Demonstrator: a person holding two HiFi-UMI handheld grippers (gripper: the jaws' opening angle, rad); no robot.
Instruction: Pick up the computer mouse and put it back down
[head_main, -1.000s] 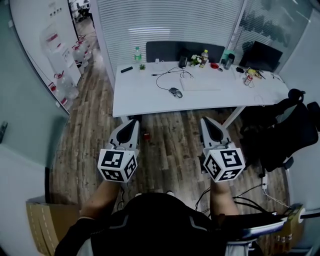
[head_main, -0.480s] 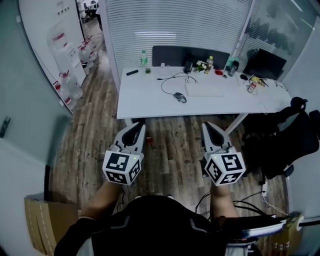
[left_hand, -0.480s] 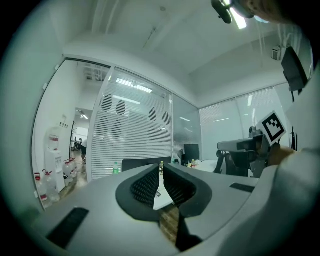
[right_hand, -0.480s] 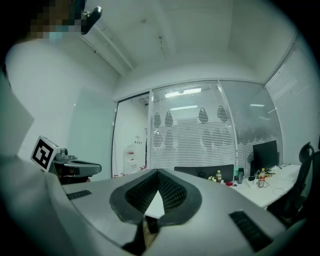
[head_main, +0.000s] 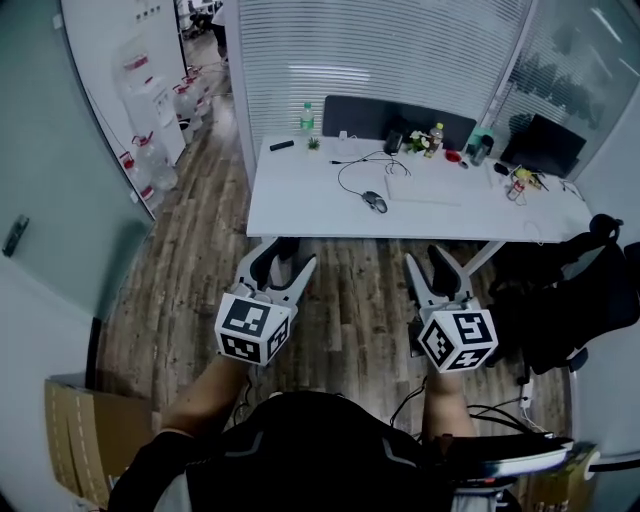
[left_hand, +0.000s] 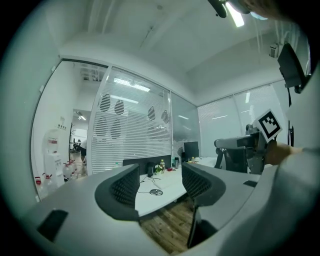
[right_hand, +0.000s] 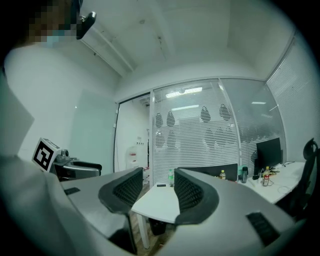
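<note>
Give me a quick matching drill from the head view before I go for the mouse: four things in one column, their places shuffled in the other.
Things:
1. computer mouse
2. clear bottle
3. black monitor
4. water jugs

Places:
A. on the floor by the left wall
B. near the middle of the white table
C. at the table's far right end
D. at the table's far edge, left side

Pairs: 1-B, 2-D, 3-C, 4-A.

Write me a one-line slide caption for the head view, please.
Left gripper and right gripper, jaws just opened and empty, face the desk where the mouse lies.
</note>
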